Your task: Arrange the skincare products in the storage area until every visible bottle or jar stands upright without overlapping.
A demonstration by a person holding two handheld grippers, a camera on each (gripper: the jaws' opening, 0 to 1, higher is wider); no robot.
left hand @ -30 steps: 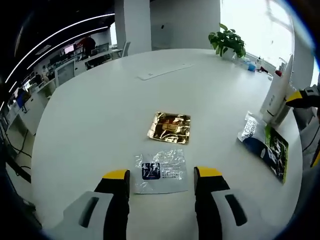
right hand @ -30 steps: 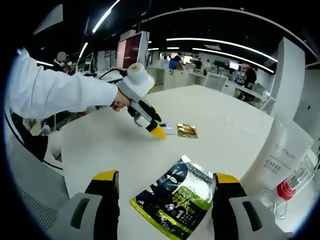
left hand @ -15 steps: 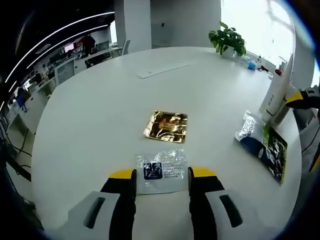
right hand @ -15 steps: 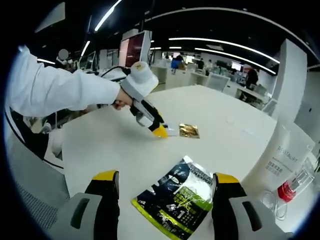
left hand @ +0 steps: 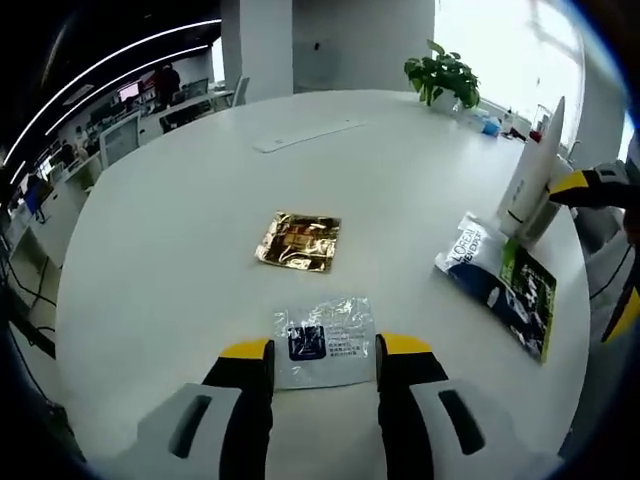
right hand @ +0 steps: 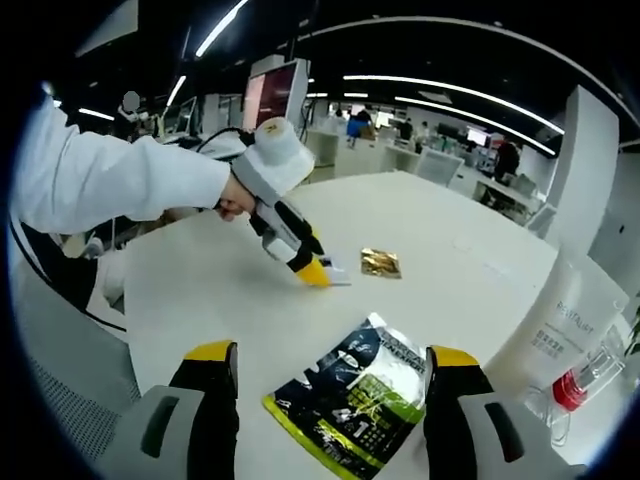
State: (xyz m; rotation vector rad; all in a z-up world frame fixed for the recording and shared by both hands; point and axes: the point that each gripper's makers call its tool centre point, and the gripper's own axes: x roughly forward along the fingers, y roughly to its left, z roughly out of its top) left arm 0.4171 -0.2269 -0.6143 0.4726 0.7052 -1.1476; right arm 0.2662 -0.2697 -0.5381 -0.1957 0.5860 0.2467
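Observation:
My left gripper (left hand: 325,347) is shut on the near edge of a clear sachet with a dark label (left hand: 322,336), low over the white table (left hand: 180,230). In the right gripper view, that gripper (right hand: 318,272) shows at the end of a white sleeve, with the sachet (right hand: 337,270) at its tip. My right gripper (right hand: 330,357) is open, and a black-and-green packet (right hand: 355,400) lies flat between and beyond its jaws. A gold sachet (left hand: 298,240) lies flat mid-table. A white tube (right hand: 560,320) stands upright at the right.
A clear bottle with a red cap (right hand: 585,375) sits beside the white tube. A potted plant (left hand: 440,75) and small items stand at the table's far edge. A flat white strip (left hand: 300,135) lies farther back. Office desks and people are behind.
My left jaws have closed in from wide apart onto the clear sachet. The left view has then shifted, with the sachet staying between the jaws. The right gripper has barely moved.

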